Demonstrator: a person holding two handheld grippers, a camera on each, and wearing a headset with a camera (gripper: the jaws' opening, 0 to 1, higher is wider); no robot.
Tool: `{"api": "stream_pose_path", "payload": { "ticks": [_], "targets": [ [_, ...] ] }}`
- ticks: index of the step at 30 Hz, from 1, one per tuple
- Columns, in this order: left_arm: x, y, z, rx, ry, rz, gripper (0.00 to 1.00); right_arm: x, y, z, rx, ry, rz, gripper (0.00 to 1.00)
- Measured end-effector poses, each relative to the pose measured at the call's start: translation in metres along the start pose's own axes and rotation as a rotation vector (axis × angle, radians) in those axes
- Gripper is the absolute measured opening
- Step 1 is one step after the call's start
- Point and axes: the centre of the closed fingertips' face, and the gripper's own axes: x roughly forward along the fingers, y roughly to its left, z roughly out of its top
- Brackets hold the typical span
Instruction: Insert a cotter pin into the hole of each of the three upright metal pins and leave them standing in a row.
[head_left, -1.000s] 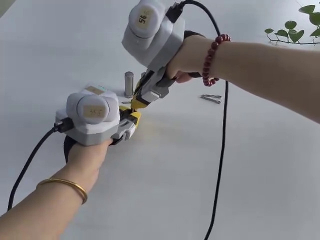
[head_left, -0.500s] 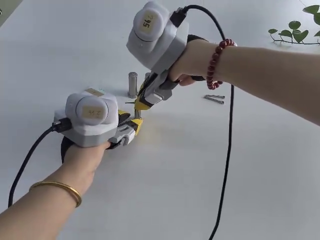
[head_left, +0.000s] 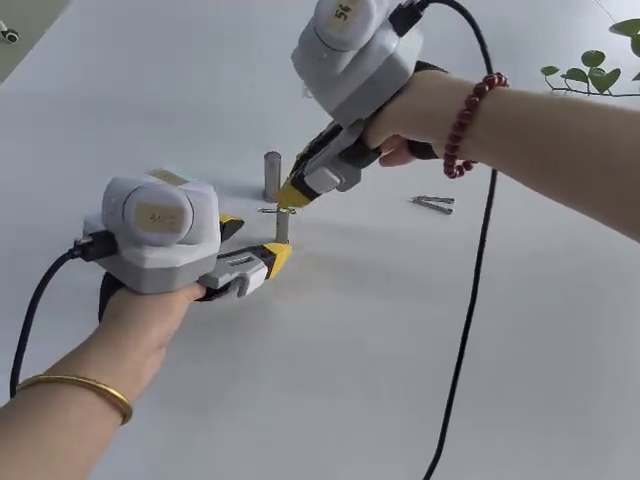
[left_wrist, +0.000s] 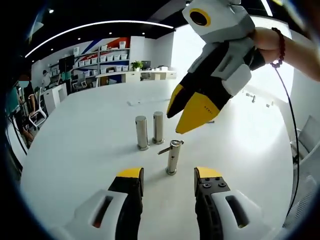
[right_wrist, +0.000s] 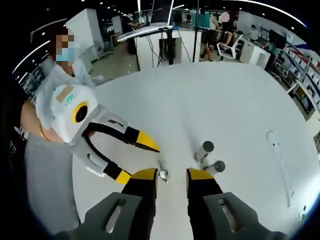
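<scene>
An upright metal pin (head_left: 282, 226) (left_wrist: 173, 157) (right_wrist: 163, 174) stands on the white table with a cotter pin (head_left: 268, 210) (left_wrist: 164, 150) through its top hole. Two plain metal pins (left_wrist: 141, 132) (left_wrist: 158, 127) (right_wrist: 204, 149) (right_wrist: 216, 167) stand just beyond it; one of them (head_left: 271, 175) shows beside the right gripper. My left gripper (head_left: 255, 238) (left_wrist: 169, 173) (right_wrist: 135, 160) is open, its jaws on either side of the pinned one without touching it. My right gripper (head_left: 293, 195) (left_wrist: 187, 112) (right_wrist: 171, 175) hovers just above that pin, open and holding nothing.
Loose cotter pins (head_left: 432, 203) lie on the table to the right of the grippers. A black cable (head_left: 470, 300) hangs from the right gripper across the table. A plant sprig (head_left: 590, 70) sits at the far right. Shelves and seated people are beyond the table.
The right gripper has lifted up and to the right, off the cotter pin, which stays in the metal pin. The left gripper's jaws have parted and the pin stands free between them.
</scene>
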Motion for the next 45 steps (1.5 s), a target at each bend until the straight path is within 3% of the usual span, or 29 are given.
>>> {"api": "stream_pose_path", "payload": {
  "ticks": [2, 8, 14, 17, 23, 25, 26, 31, 45],
  "targets": [
    [-0.003, 0.0, 0.002, 0.003, -0.002, 0.002, 0.42, -0.001, -0.012, -0.001, 0.019, -0.018, -0.022, 0.2],
    [-0.009, -0.006, 0.013, 0.022, -0.026, -0.01, 0.49, 0.0, -0.025, -0.004, 0.051, -0.095, -0.06, 0.21],
    [-0.015, -0.01, 0.018, 0.022, -0.027, -0.013, 0.58, 0.001, -0.044, -0.001, 0.082, -0.215, -0.142, 0.2],
    [-0.019, -0.011, 0.021, 0.015, -0.038, -0.014, 0.6, 0.01, -0.053, -0.002, 0.077, -0.248, -0.154, 0.19],
    [-0.025, -0.012, 0.022, 0.002, -0.046, -0.009, 0.64, 0.021, -0.054, -0.004, 0.099, -0.266, -0.164, 0.18],
    [-0.027, -0.013, 0.022, 0.008, -0.047, -0.009, 0.65, 0.023, -0.056, 0.002, 0.106, -0.306, -0.175, 0.18],
    [-0.028, -0.014, 0.023, 0.011, -0.048, -0.01, 0.66, 0.024, -0.059, 0.004, 0.147, -0.331, -0.187, 0.18],
    [-0.03, -0.016, 0.021, 0.02, -0.044, -0.011, 0.66, 0.027, -0.065, 0.0, 0.131, -0.328, -0.225, 0.16],
    [-0.031, -0.019, 0.016, 0.022, -0.033, -0.01, 0.65, 0.035, -0.065, -0.003, 0.15, -0.329, -0.223, 0.11]
  ]
}}
